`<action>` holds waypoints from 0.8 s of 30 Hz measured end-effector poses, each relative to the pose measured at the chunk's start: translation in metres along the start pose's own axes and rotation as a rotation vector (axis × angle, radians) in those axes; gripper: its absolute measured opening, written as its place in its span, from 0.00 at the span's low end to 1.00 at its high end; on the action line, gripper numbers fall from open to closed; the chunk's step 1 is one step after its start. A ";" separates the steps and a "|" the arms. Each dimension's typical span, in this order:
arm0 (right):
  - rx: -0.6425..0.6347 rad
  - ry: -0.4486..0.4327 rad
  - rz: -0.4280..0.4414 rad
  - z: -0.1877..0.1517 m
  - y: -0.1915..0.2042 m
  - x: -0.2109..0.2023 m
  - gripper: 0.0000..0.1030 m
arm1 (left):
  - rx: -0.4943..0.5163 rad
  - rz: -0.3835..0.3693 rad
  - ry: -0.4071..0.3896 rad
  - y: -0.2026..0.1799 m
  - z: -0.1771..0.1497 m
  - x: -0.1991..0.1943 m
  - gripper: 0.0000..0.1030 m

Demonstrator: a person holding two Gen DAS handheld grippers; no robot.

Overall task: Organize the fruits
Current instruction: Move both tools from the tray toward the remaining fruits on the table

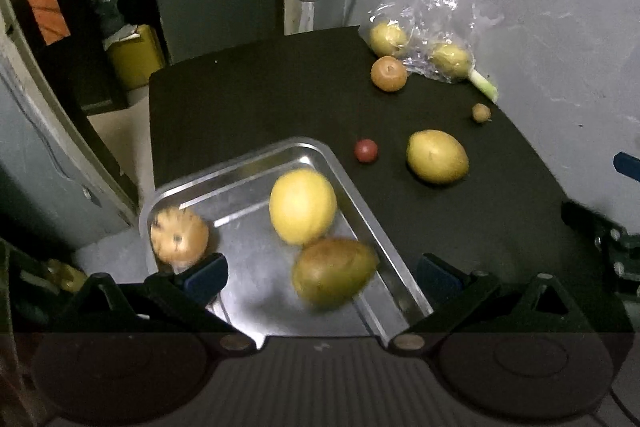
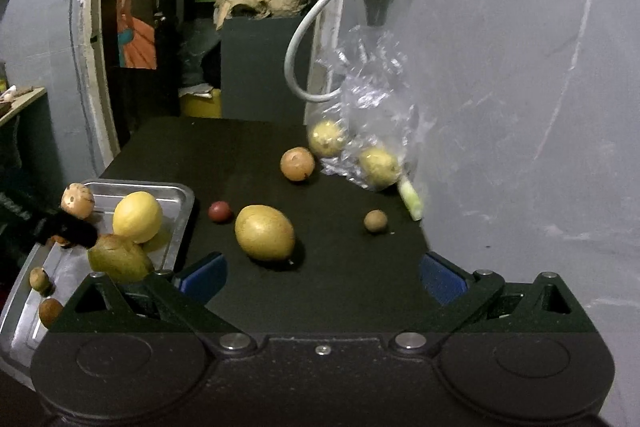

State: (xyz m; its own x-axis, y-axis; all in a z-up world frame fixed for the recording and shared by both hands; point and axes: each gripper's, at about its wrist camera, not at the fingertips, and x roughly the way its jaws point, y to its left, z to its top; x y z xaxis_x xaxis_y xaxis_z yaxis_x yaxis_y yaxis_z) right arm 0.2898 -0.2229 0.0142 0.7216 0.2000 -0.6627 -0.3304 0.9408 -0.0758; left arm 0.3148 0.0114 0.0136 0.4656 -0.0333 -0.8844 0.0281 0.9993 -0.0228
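Note:
A steel tray [image 1: 256,279] holds a yellow lemon-like fruit [image 1: 302,205], a blurred green-brown mango [image 1: 334,273] and an orange-brown fruit [image 1: 180,237]. My left gripper [image 1: 322,273] is open over the tray, and the mango lies between its blue pads without touching them. My right gripper [image 2: 323,277] hangs open above the black table, empty, just short of a yellow fruit [image 2: 265,233]. Loose on the table are a small red fruit [image 2: 219,211], an orange fruit [image 2: 297,163] and a small brown fruit [image 2: 375,221]. Two small brown fruits [image 2: 39,279] sit at the tray's near end.
A clear plastic bag [image 2: 372,107] with two yellow fruits [image 2: 327,138] leans on the grey wall at the table's back right, with a green stalk [image 2: 410,199] beside it. A grey cabinet [image 2: 260,67] and a yellow container [image 2: 202,105] stand behind the table.

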 end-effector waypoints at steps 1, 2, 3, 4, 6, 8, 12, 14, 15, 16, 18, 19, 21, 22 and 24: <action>-0.002 0.008 0.015 -0.001 0.000 0.005 0.99 | 0.007 0.012 0.002 -0.002 0.004 0.003 0.99; -0.009 0.020 0.031 -0.002 0.001 0.011 0.99 | 0.020 0.025 0.004 -0.004 0.009 0.008 0.99; -0.016 0.030 0.041 -0.002 0.002 0.016 0.99 | 0.036 0.038 0.005 -0.006 0.013 0.013 0.99; -0.026 0.040 0.052 -0.003 0.003 0.021 0.99 | 0.052 0.047 0.004 -0.008 0.017 0.018 0.99; -0.052 0.057 0.074 -0.003 0.007 0.032 0.99 | 0.099 0.071 0.002 -0.014 0.025 0.028 0.99; -0.072 0.054 0.090 -0.002 0.008 0.042 0.99 | 0.158 0.087 -0.008 -0.020 0.032 0.036 0.99; -0.094 0.040 0.119 -0.001 0.008 0.060 0.99 | 0.293 0.121 -0.035 -0.033 0.043 0.054 0.99; -0.111 0.032 0.123 0.000 0.008 0.071 0.99 | 0.344 0.141 -0.041 -0.038 0.050 0.066 0.99; -0.117 0.030 0.124 0.000 0.007 0.074 0.99 | 0.365 0.151 -0.044 -0.040 0.053 0.071 0.99; -0.123 0.029 0.124 0.000 0.007 0.079 0.99 | 0.383 0.157 -0.049 -0.041 0.055 0.075 0.99; -0.134 0.033 0.121 0.001 0.008 0.090 0.99 | 0.420 0.164 -0.057 -0.044 0.061 0.083 0.99; -0.140 0.034 0.117 0.001 0.008 0.094 0.99 | 0.438 0.167 -0.057 -0.045 0.063 0.087 0.99; -0.158 0.041 0.117 0.001 0.010 0.103 0.99 | 0.471 0.167 -0.052 -0.049 0.068 0.097 0.99; -0.169 0.045 0.119 0.001 0.011 0.107 0.99 | 0.484 0.169 -0.051 -0.050 0.069 0.101 0.99; -0.190 0.049 0.119 0.000 0.013 0.114 0.98 | 0.516 0.167 -0.054 -0.053 0.071 0.105 0.99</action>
State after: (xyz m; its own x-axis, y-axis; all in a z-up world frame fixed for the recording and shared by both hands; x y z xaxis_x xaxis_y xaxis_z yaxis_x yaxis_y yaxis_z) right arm 0.3680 -0.1874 -0.0626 0.6422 0.2887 -0.7101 -0.5234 0.8420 -0.1310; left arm 0.4251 -0.0462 -0.0453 0.5450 0.1113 -0.8310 0.3737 0.8550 0.3596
